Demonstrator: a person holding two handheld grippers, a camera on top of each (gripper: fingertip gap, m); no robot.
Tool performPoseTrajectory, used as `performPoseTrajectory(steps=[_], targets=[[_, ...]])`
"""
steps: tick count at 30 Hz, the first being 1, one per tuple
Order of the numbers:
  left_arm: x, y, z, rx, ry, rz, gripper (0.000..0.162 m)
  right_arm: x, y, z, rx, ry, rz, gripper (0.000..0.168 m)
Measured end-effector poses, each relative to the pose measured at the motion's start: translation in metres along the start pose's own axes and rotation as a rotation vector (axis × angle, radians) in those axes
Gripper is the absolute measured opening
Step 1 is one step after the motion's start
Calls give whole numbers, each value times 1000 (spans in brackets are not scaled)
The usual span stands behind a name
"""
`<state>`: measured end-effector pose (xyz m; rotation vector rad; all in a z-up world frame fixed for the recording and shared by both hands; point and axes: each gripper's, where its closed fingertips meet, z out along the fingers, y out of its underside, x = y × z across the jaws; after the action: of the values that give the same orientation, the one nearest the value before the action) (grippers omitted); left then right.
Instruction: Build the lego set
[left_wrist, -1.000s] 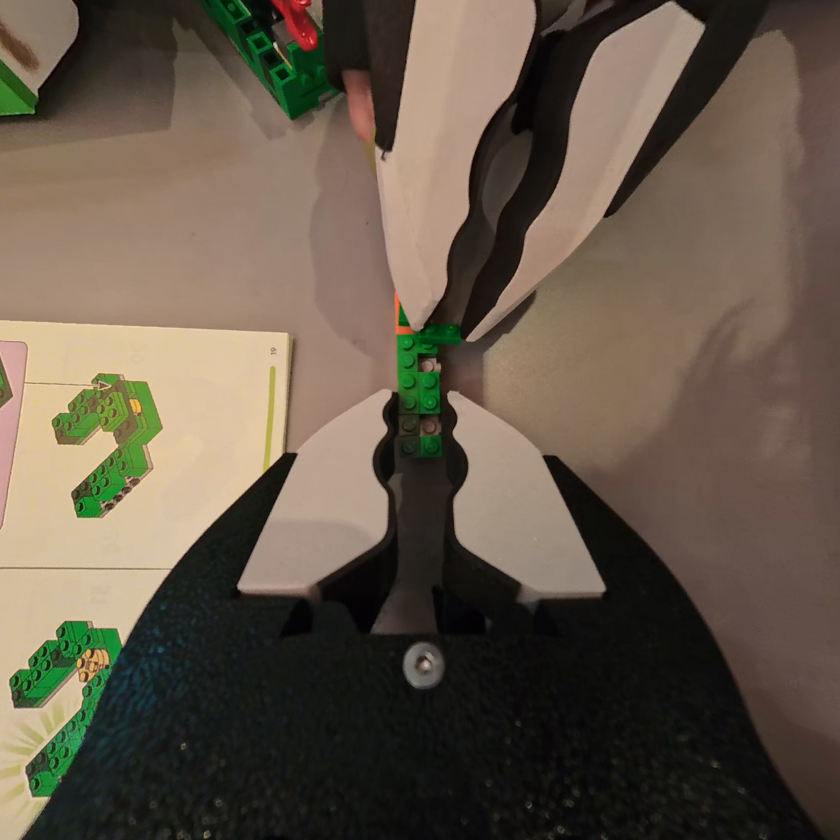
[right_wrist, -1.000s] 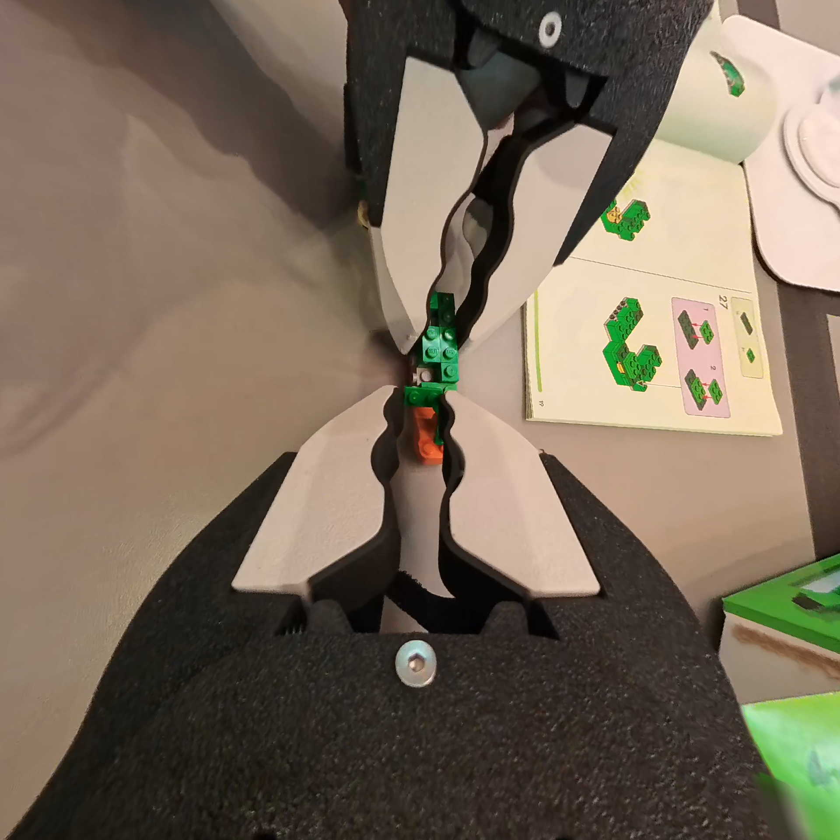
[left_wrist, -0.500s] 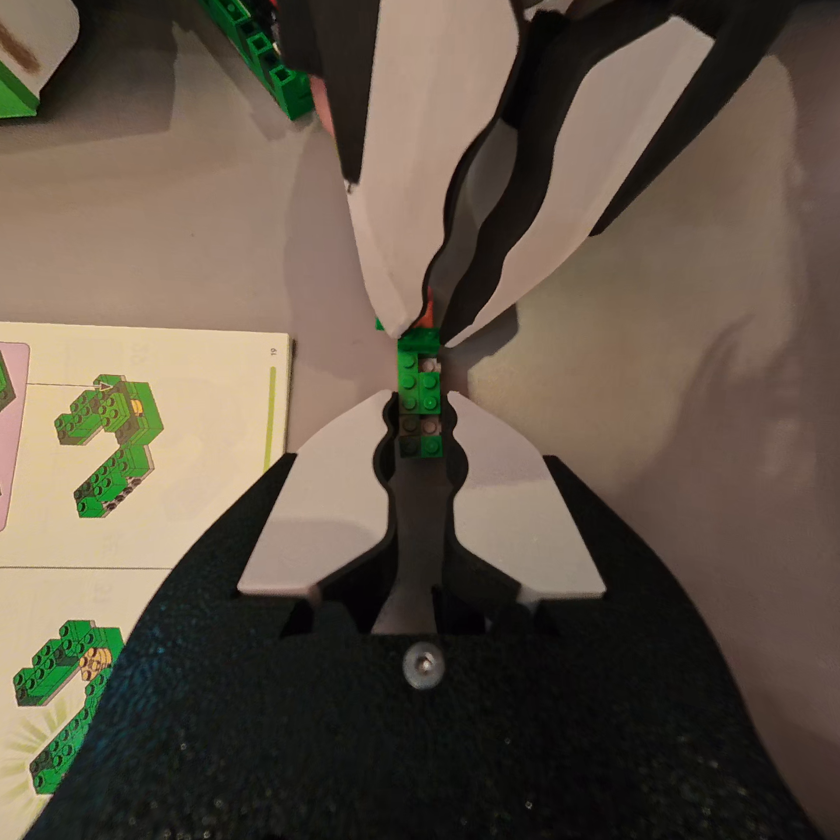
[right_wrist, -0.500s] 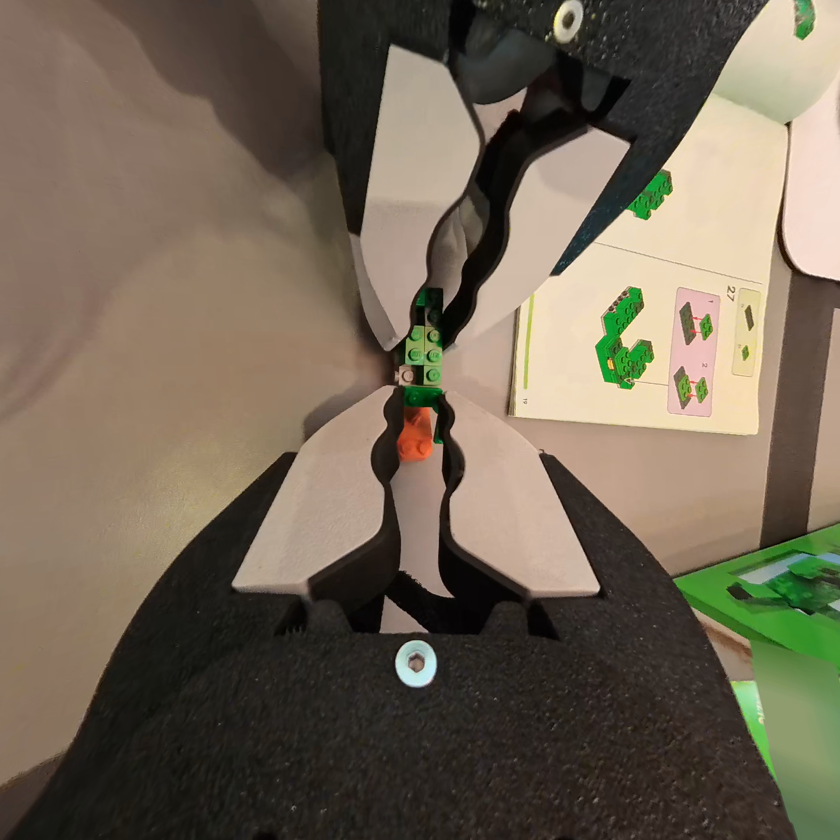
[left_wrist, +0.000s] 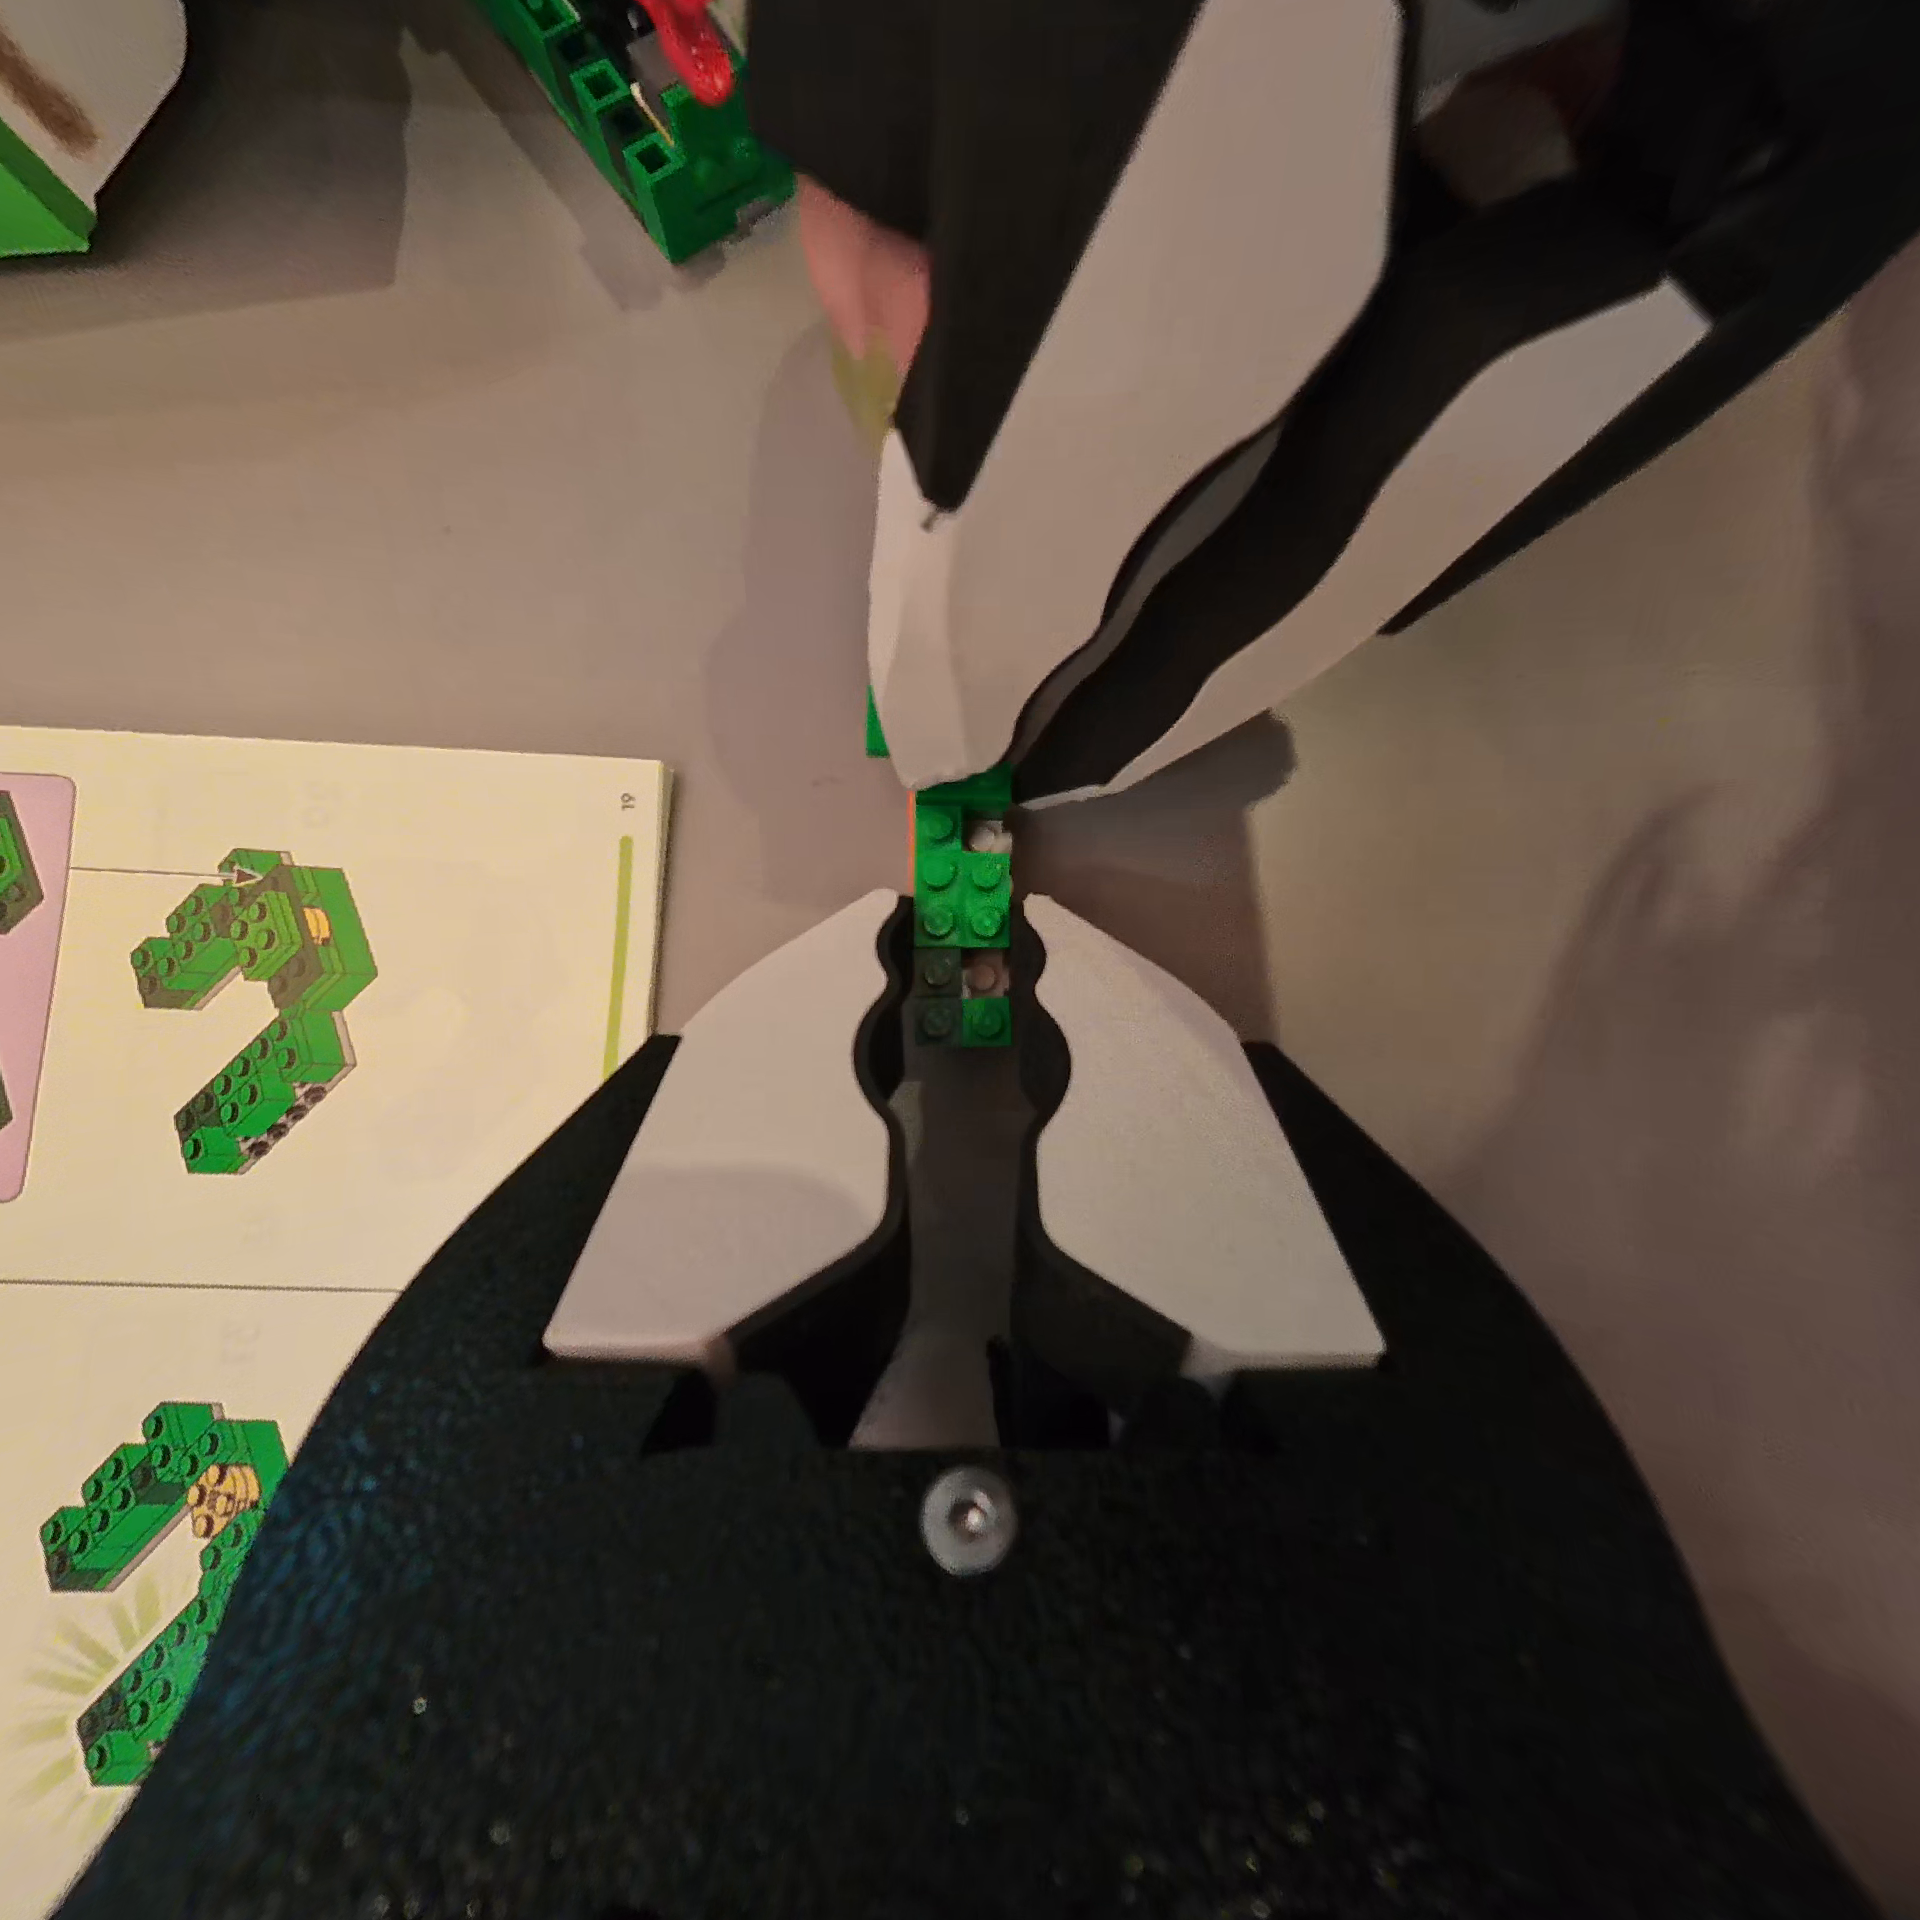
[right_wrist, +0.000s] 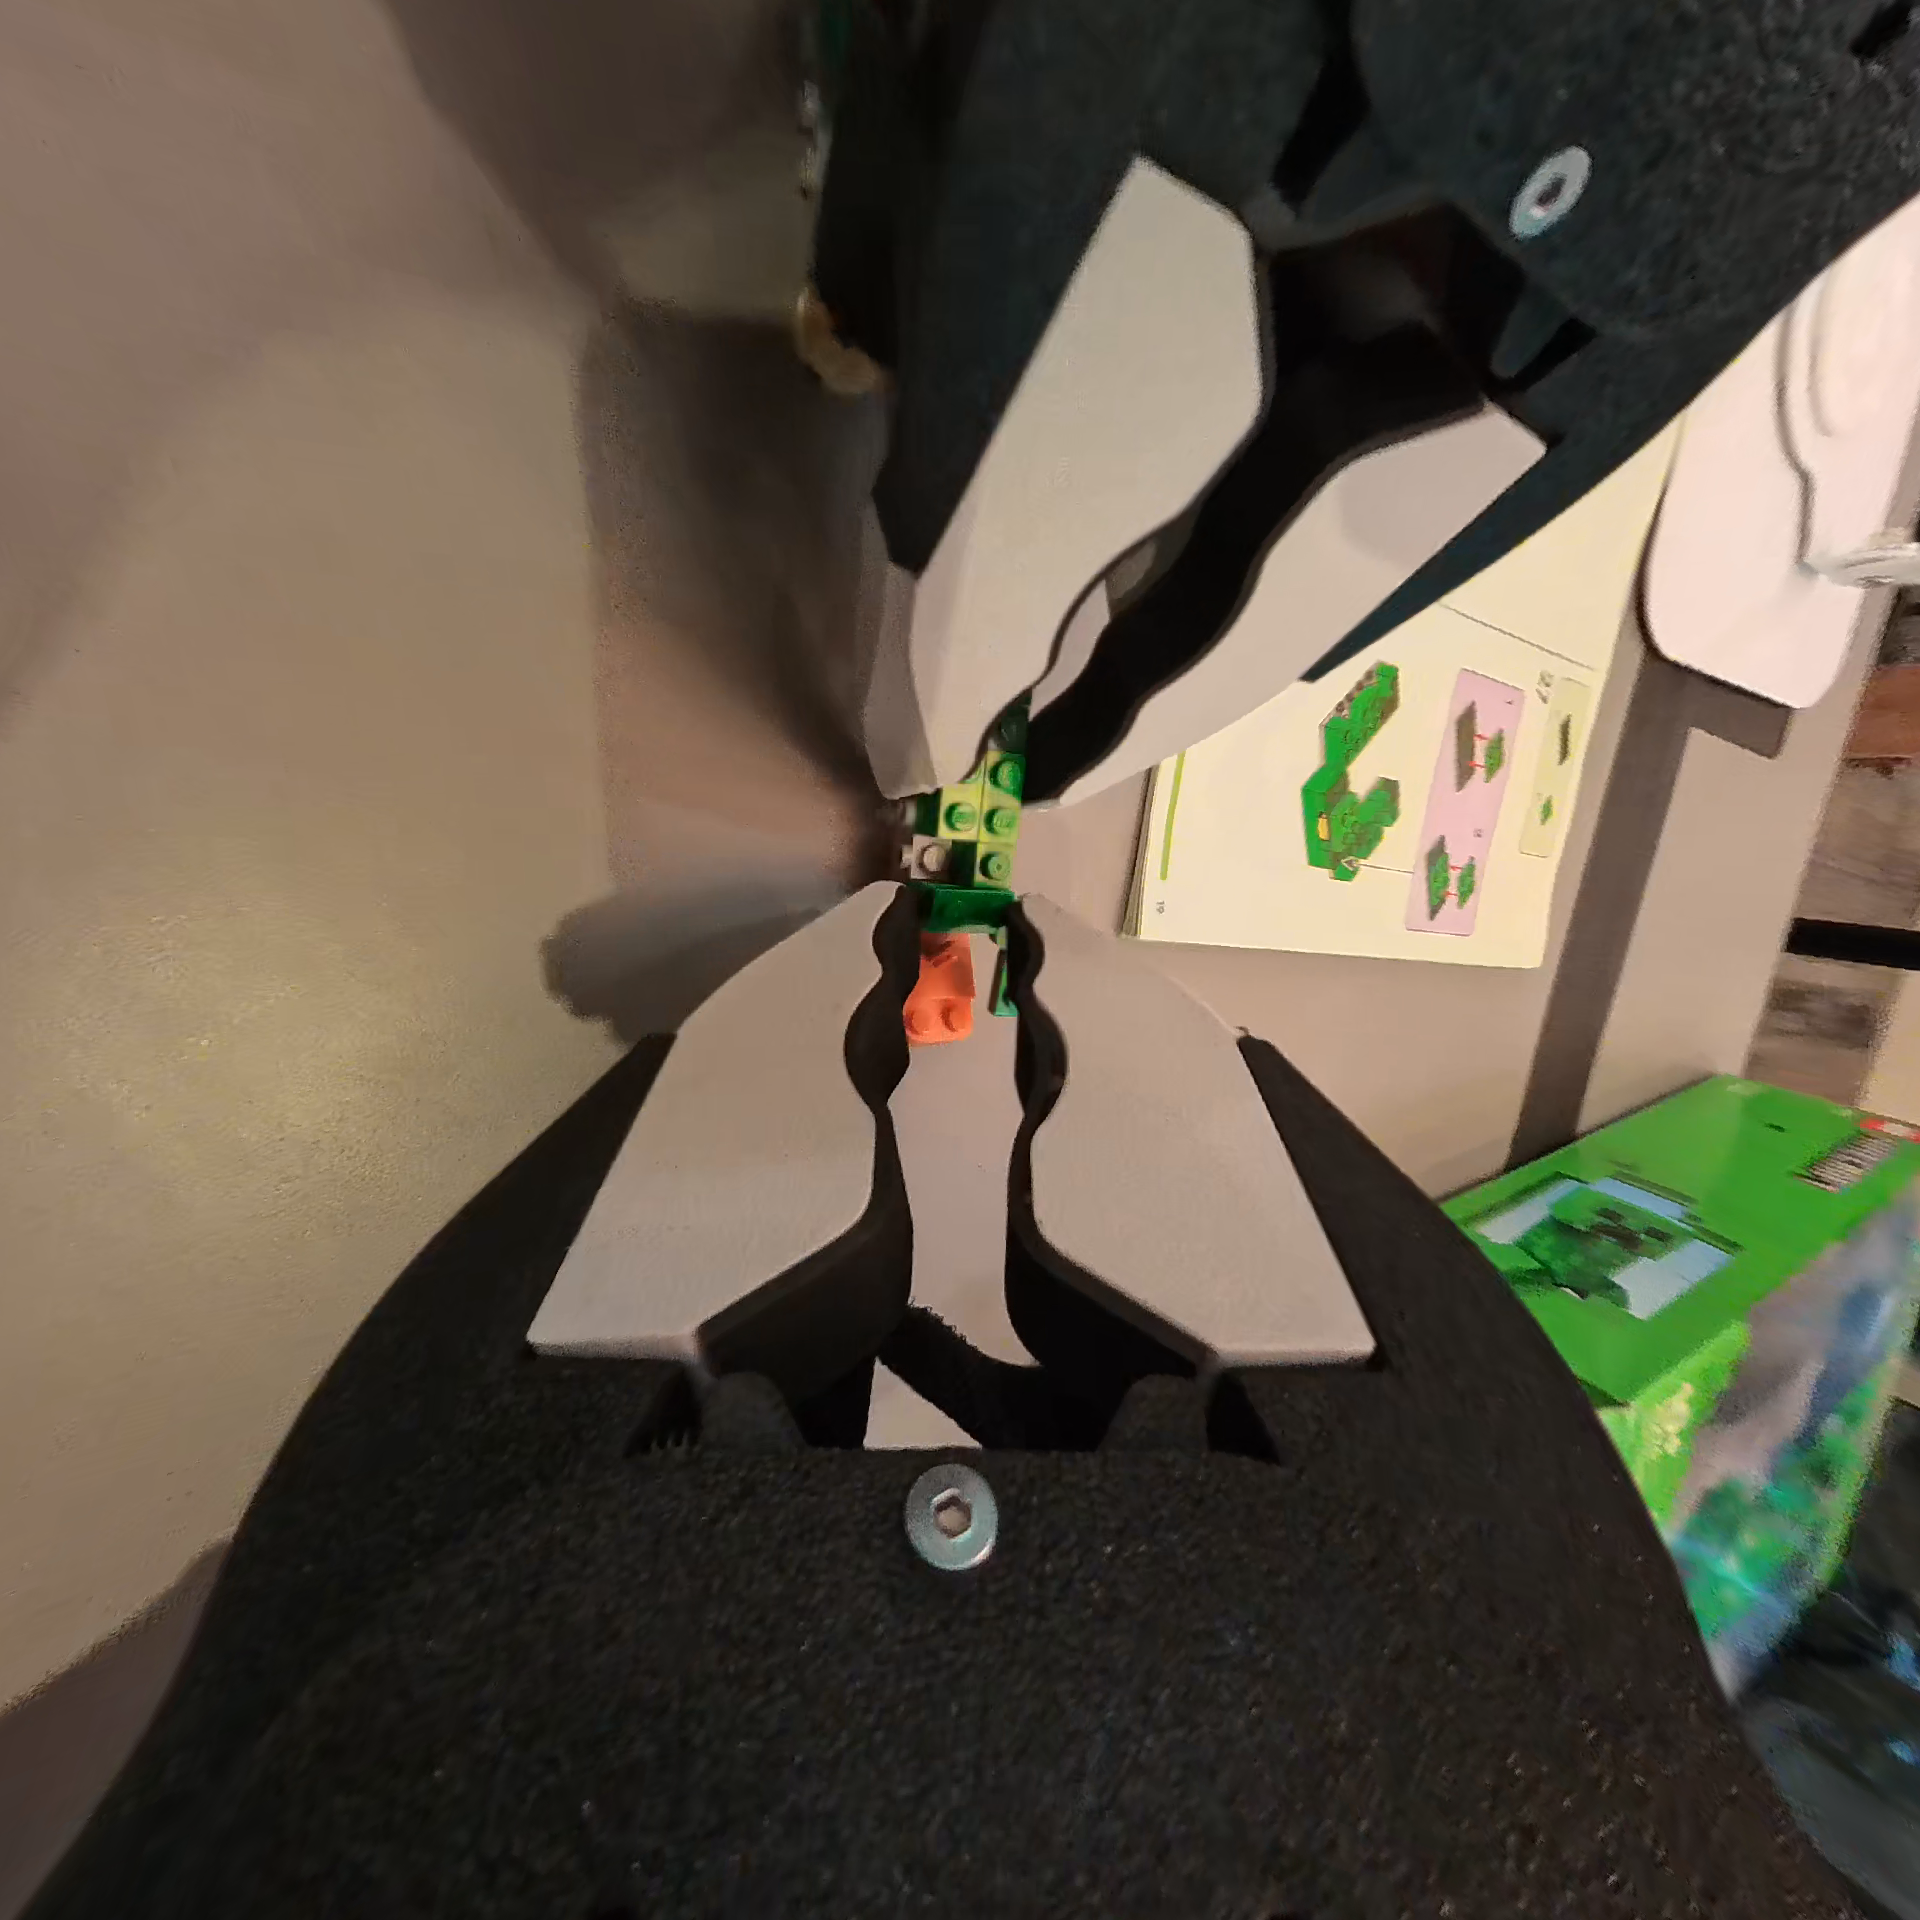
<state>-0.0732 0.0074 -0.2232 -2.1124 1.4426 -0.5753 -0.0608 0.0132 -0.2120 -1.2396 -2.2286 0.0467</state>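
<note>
The brick strip (left_wrist: 964, 914) is bright green with darker green and small grey squares; an orange piece (right_wrist: 940, 1003) hangs at its end. Both grippers have pale grey fingers (left_wrist: 790, 1122) on speckled black bodies. The booklet (left_wrist: 312, 1039) at the left is cream with green drawings and a pink panel. The table (left_wrist: 364, 520) is grey-beige. The box (right_wrist: 1662, 1268) is vivid green.

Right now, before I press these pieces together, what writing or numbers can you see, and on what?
I don't quote writing; here is where it sits.
Instruction booklet: small printed numbers at the page edges.
Green box: print on a corner label, blurred.
Green brick assembly and orange-and-green piece: none visible.
</note>
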Motion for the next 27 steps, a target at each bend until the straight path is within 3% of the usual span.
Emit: performPoseTrajectory(steps=[9, 20, 27], targets=[[-1, -2, 1, 18, 8, -51, 16, 0, 3, 2, -64, 217, -148, 19], [-6, -6, 0, 126, 79, -240, 16, 8, 5, 2, -12, 267, -184, 16], [-5, -9, -3, 149, 100, -258, 17, 8, 4, 2, 0, 241, -130, 21]])
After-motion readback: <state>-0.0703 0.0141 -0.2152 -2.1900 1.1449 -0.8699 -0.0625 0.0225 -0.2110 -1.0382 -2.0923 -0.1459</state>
